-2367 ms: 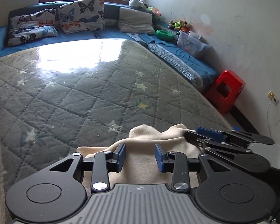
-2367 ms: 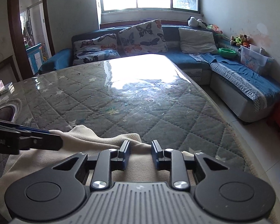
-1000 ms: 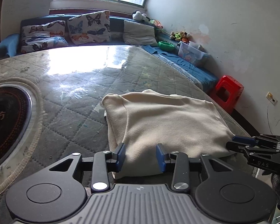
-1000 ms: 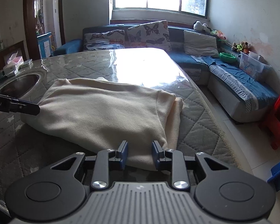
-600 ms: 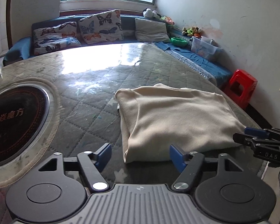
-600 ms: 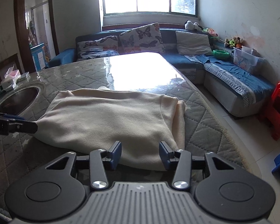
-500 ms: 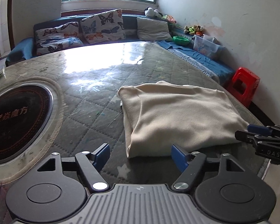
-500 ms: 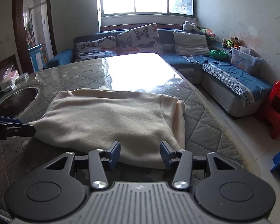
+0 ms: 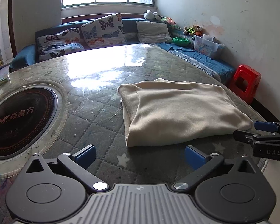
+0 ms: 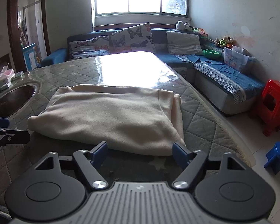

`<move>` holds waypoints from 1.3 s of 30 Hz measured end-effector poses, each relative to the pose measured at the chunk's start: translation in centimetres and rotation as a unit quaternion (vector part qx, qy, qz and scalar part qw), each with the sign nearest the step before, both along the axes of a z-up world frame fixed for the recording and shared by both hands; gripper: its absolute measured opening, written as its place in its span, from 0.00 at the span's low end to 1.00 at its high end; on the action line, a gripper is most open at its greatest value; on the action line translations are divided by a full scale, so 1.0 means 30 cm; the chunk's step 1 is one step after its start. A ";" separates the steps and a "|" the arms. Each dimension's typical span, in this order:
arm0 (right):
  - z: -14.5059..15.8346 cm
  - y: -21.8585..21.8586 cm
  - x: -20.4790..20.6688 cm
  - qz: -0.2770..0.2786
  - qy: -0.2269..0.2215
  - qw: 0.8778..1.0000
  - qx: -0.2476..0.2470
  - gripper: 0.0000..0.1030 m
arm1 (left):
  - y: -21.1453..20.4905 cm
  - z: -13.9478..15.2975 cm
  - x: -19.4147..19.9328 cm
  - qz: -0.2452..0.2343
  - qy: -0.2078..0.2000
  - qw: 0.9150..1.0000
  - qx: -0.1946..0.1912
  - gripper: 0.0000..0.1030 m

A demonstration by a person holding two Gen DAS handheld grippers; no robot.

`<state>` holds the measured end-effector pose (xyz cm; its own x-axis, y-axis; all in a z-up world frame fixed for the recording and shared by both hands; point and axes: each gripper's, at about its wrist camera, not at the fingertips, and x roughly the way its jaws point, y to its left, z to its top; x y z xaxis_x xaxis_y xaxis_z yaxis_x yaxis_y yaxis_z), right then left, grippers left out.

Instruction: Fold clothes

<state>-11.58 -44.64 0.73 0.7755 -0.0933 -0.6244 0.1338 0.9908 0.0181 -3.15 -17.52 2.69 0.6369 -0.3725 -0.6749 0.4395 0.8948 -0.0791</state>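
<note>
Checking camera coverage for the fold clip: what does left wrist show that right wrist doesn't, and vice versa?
Left wrist only: the black round cooktop inset with printed lettering seen face on, and the open right claw coming in from the side.
Right wrist only: the small blue plastic stool on the floor and the brown-framed doorway.
Both: the folded cream fleece garment lying free on the quilted grey-green table cover, the red plastic stool, the blue sofa with butterfly cushions, and each view's own claw open.
</note>
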 end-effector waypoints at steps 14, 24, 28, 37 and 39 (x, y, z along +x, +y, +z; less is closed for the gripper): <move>-0.009 0.027 -0.020 -0.023 0.004 1.000 -0.020 0.97 | 0.024 -0.010 -0.027 0.018 -0.005 1.000 0.014 1.00; -0.014 0.037 -0.037 -0.038 0.004 0.999 -0.025 1.00 | 0.015 -0.014 -0.061 0.021 -0.013 0.999 0.031 1.00; -0.017 0.034 -0.048 -0.041 0.004 0.999 -0.023 1.00 | 0.013 -0.011 -0.076 0.020 -0.016 0.999 0.034 1.00; -0.023 0.037 -0.068 -0.044 0.006 0.999 -0.016 1.00 | -0.002 -0.016 -0.103 0.015 -0.015 0.999 0.042 1.00; -0.023 0.037 -0.070 -0.044 0.006 0.999 -0.015 1.00 | -0.005 -0.017 -0.109 0.014 -0.016 0.999 0.043 1.00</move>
<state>-13.69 -43.53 0.04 0.7565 -0.1799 -0.6288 0.2205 0.9753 -0.0138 -6.41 -17.67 2.19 0.6684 -0.2959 -0.6825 0.4153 0.9096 0.0124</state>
